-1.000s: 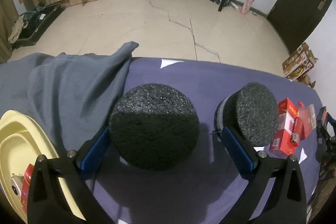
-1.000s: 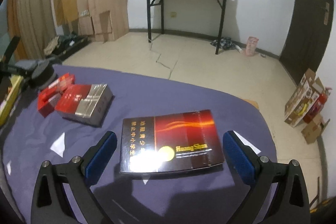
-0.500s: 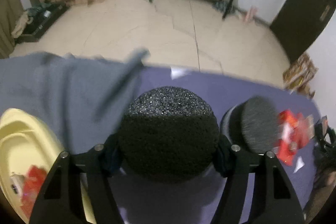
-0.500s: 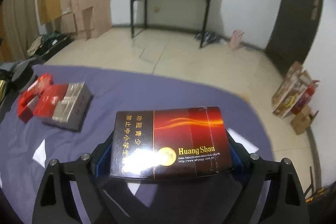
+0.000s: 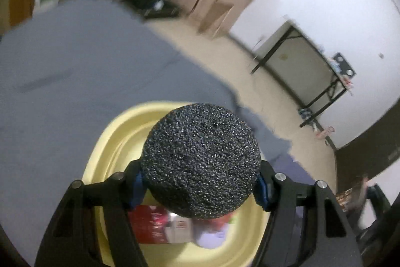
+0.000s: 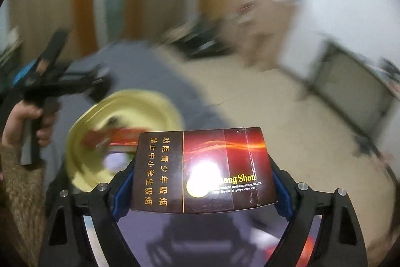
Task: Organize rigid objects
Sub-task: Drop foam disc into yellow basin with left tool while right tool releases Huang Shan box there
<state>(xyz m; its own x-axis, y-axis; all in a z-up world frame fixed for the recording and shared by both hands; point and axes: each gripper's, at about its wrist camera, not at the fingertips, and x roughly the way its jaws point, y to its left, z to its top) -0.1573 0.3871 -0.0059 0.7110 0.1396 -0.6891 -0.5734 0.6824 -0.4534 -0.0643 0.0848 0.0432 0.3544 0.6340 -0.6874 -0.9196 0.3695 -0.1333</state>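
Moved: both your grippers have clamped their loads and swung over to the yellow tray (image 5: 112, 139).
Left gripper (image 5: 200, 182): squeezing the black foam disc (image 5: 200, 159) above the tray.
Right gripper (image 6: 200, 182): pinching the dark box (image 6: 205, 169), just beside the tray.

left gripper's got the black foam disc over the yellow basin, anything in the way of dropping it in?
No barrier visible. The black foam disc sits clamped in the left gripper directly over the yellow basin. The basin already holds red boxes under the disc, so it would land on them, not on bare bottom.
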